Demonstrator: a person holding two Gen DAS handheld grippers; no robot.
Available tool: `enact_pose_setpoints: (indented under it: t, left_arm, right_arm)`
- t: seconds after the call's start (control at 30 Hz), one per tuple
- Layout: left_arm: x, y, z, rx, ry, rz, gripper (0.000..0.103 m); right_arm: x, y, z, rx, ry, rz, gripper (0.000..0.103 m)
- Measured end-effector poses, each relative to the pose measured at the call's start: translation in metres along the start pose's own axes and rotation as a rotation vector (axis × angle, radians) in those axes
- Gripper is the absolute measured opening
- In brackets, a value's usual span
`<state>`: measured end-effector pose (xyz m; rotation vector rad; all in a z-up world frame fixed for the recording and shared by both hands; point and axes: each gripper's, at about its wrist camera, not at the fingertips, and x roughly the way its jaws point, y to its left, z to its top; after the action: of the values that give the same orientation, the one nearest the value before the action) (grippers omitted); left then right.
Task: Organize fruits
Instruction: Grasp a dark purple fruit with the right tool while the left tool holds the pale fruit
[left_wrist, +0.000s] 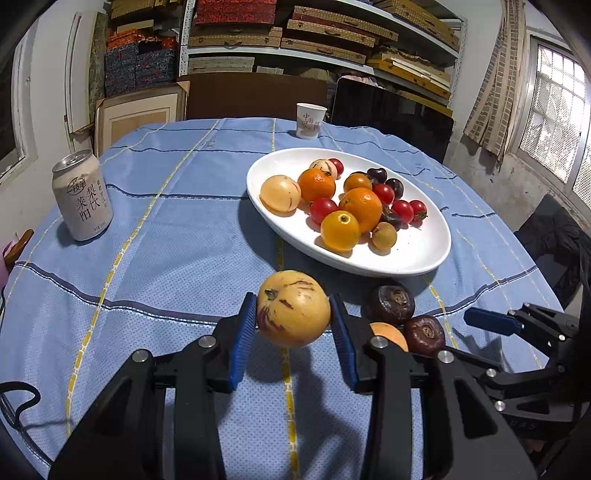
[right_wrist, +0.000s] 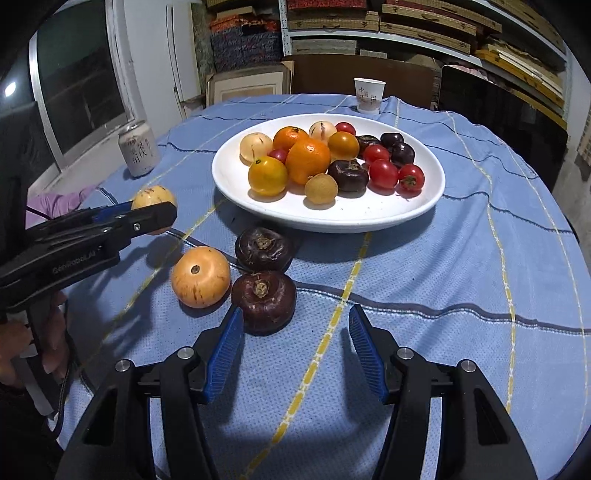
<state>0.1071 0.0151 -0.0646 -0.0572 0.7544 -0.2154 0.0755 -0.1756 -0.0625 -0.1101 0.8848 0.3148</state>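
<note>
While left tongs (left_wrist: 293, 317) grip yellow fruit (left_wrist: 293, 309), right tongs (right_wrist: 295, 350) empty, agape, bare cloth (right_wrist: 461, 258) rightward.

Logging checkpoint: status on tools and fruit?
Left tool shut on yellow fruit, lifted. Right tool open. Three fruits loose before plate.

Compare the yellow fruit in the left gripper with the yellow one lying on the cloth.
The held yellow fruit is clamped between the left gripper pads above the cloth; the loose yellow fruit rests on the tablecloth, touching a dark water chestnut. Both are round, pale yellow, purple-streaked.
</note>
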Motion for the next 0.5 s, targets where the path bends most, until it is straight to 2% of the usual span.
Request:
enact_pose_setpoints:
  t: [0.4,0.5]
  left_arm:
    - [0.001,0.001,-0.002,-0.007,0.005,-0.012,0.039]
    - [0.001,0.001,-0.002,-0.009,0.005,-0.014,0.039]
  right_arm:
    - [0.005,0.009,0.012,-0.046,0.003,-0.031,0.060]
    - [0.009,0.010,0.018,-0.034,0.020,-0.006,0.060]
